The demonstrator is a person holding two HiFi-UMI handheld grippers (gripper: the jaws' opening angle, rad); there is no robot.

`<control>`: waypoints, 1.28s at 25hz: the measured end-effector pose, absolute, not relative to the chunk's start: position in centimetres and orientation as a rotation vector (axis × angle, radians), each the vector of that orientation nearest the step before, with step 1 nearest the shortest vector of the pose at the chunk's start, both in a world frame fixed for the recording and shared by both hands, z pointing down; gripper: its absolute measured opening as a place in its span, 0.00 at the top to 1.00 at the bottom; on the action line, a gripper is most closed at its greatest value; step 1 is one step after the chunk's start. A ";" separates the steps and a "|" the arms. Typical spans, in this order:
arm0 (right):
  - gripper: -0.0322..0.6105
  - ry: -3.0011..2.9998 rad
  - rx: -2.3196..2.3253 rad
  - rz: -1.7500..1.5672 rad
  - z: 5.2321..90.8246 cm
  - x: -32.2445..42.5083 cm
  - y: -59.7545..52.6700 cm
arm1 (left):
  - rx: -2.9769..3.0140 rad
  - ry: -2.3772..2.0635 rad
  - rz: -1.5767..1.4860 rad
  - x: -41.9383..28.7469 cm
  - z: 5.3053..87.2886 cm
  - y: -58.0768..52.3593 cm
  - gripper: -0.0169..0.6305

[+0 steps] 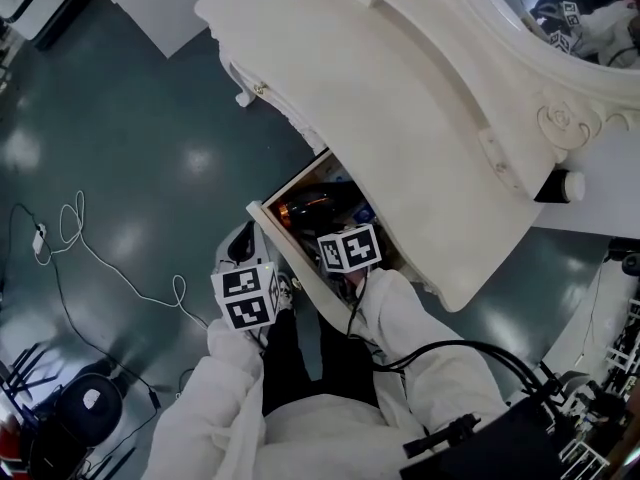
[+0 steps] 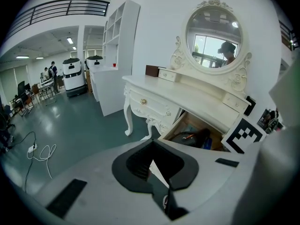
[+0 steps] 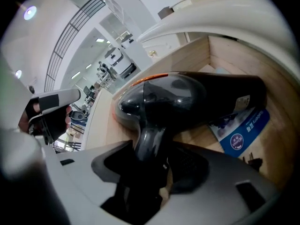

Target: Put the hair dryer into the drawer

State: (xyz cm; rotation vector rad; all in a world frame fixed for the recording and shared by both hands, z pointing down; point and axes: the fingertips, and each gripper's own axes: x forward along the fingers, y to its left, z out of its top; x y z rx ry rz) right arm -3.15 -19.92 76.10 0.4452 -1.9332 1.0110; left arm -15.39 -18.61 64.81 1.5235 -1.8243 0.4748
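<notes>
You're holding right gripper (image 3: 150,172) wide, loose around hair dryer (image 3: 187,102) handle | dryer lying in drawer (image 3: 197,55) against blue packet (image 3: 243,130) | left gripper (image 2: 154,168) gaping, empty.

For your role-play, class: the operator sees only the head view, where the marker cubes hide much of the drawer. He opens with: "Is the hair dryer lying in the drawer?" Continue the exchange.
Observer: Yes. The right gripper view shows the hair dryer lying in the drawer, on its wooden floor.
Operator: Is the right gripper off it?
Observer: The handle stands between its jaws, which are apart, with a gap on one side.
Operator: Anything else inside?
Observer: A blue packet lies by the barrel, partly hidden by it.
</notes>
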 end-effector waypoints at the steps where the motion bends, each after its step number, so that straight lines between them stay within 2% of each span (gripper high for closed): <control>1: 0.53 -1.937 0.450 1.014 75.8 -3.0 -20.0 | 1.521 -1.825 0.470 -15.4 64.8 -18.5 0.98; 17: 0.52 -1.945 0.569 1.004 72.0 0.0 -20.0 | 1.606 -1.816 0.408 -13.1 61.6 -19.0 0.98; 32: 0.52 -2.097 0.767 0.846 63.7 1.1 -19.8 | 1.714 -1.799 0.298 -11.0 56.4 -18.0 0.98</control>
